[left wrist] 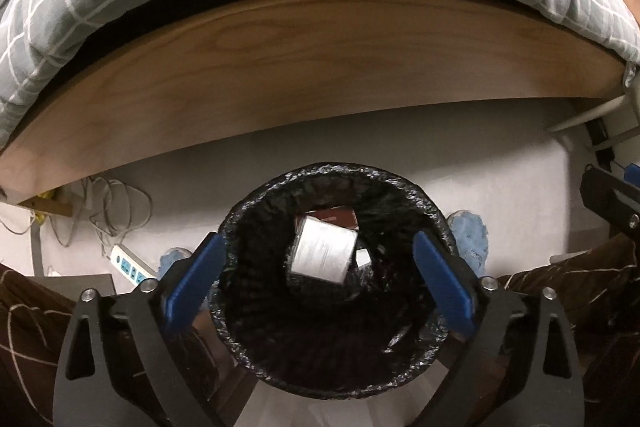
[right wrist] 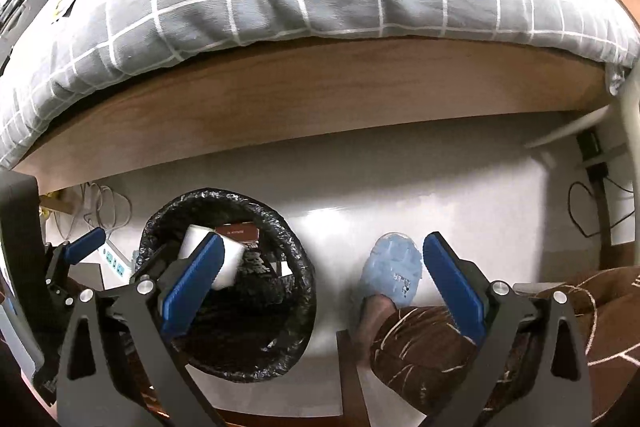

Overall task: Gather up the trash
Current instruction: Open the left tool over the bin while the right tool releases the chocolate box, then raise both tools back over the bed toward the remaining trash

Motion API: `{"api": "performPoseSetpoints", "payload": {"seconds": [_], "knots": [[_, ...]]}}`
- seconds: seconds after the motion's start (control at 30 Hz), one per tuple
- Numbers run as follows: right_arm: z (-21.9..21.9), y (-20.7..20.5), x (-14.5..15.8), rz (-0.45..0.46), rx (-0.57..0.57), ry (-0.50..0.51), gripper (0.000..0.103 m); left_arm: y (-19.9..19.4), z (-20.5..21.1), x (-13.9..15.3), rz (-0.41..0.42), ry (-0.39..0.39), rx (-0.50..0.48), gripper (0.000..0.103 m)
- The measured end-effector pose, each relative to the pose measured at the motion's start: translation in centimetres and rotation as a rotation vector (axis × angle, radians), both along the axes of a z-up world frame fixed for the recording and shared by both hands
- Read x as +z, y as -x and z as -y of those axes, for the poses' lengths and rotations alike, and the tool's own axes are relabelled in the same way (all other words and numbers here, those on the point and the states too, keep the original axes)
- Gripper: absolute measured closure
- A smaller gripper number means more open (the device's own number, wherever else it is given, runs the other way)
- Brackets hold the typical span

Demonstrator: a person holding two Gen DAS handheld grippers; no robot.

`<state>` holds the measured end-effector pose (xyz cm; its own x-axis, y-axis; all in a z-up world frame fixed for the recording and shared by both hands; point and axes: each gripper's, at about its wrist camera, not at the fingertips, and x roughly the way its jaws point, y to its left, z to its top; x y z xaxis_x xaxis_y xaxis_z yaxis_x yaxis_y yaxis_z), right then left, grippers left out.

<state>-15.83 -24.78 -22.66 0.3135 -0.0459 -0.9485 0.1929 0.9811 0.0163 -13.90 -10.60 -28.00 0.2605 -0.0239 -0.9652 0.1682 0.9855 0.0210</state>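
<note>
The left gripper (left wrist: 316, 279) is held spread wide above the bin (left wrist: 400, 195), nothing between its pads; a white cup (left wrist: 322, 255) is seen loose inside the black liner, over a brown packet (left wrist: 336, 217). The drop is judged done, so the gripper is best lifted straight up, kept clear of the crinkled rim. The right gripper (right wrist: 320, 279) is likewise wide open and empty, above bare floor (right wrist: 460, 179) beside a blue slipper (right wrist: 394, 267). Room is limited ahead by the wooden bed rail (right wrist: 320, 95) and below by the person's knees; cables (left wrist: 116, 207) and a power strip (left wrist: 130, 265) lie left of the bin.
</note>
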Motion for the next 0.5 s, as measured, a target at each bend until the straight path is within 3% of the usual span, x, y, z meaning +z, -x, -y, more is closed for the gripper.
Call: {"api": "performPoseSetpoints", "payload": {"seconds": [0.27,0.5], "knots": [[-0.7,-0.4,1.9,0.064,0.005,0.0,0.008,-0.3,-1.6,2.5,0.069,0.006,0.03,0.007],[-2.0,-1.8,5.8,0.181,0.024,0.004,0.008,-1.2,-4.3,6.6,0.171,0.005,0.079,0.007]]}}
